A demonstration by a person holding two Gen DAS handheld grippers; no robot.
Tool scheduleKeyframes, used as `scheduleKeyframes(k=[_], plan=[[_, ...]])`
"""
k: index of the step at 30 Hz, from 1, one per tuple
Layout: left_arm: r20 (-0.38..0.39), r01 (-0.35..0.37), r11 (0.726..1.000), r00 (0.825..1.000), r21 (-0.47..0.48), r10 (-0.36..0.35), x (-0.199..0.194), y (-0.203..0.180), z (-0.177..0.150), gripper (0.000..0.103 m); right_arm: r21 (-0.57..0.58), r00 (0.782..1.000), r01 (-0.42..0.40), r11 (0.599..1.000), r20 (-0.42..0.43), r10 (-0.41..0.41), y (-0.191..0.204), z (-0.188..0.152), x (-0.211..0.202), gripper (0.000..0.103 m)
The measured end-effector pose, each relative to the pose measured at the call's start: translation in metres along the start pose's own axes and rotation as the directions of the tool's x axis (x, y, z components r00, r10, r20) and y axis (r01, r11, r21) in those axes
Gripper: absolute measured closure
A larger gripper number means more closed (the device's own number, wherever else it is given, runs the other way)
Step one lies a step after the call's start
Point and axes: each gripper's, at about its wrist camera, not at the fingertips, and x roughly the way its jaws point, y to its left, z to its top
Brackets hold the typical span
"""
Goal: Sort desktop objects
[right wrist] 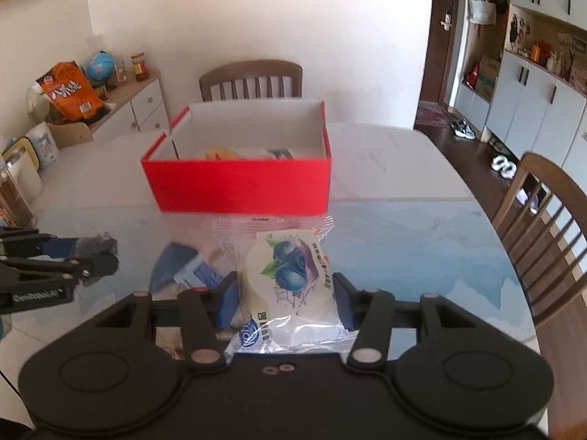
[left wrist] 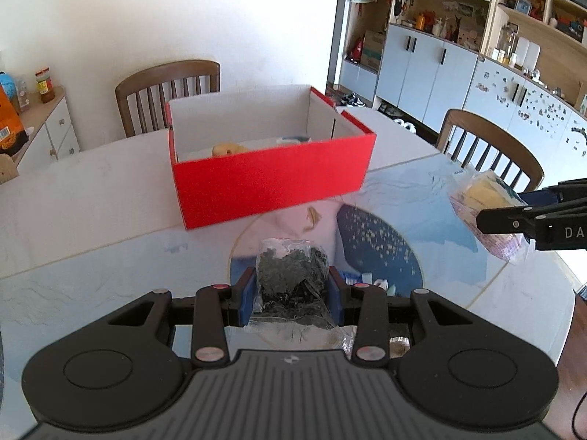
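Note:
A red cardboard box (left wrist: 271, 183) with a white inside stands open on the table; a few small packets lie in it. My left gripper (left wrist: 291, 286) is shut on a clear bag of dark green dried bits (left wrist: 291, 275), held above the table in front of the box. In the right wrist view the box (right wrist: 242, 183) lies straight ahead. My right gripper (right wrist: 284, 293) is shut on a clear snack packet with a blueberry picture (right wrist: 290, 271). In the left wrist view that gripper and its packet (left wrist: 488, 198) show at the right edge. The left gripper (right wrist: 99, 256) appears at the left of the right wrist view.
The round table (left wrist: 91, 198) has a blue and white patterned mat (left wrist: 381, 242) under glass. Wooden chairs stand behind the box (left wrist: 168, 91) and at the right (right wrist: 550, 227). A low white cabinet (right wrist: 139, 110) with jars and bags lines the left wall.

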Motion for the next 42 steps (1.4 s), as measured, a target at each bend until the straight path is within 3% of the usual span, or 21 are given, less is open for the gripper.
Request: scheduleKeyframes(k=[24, 31, 42], plan=[[0.102, -0.075, 0.996, 0.992, -0.045, 0.079, 0.023, 0.017, 0.12, 0.065, -0.057, 0.994, -0.063, 0.996, 0.085, 0.068, 0.01, 0.114, 0.028, 0.051], [0.077, -0.1, 0.993, 0.991, -0.06, 0.105, 0.043, 0.031, 0.146, 0.065, -0.083, 0.993, -0.071, 0.994, 0.086, 0.078, 0.01, 0.147, 0.046, 0.051], [0.015, -0.102, 0.994, 0.995, -0.032, 0.102, 0.077, 0.036, 0.171, 0.065, -0.098, 0.994, -0.097, 0.99, 0.045, 0.102, 0.011, 0.17, 0.085, 0.051]])
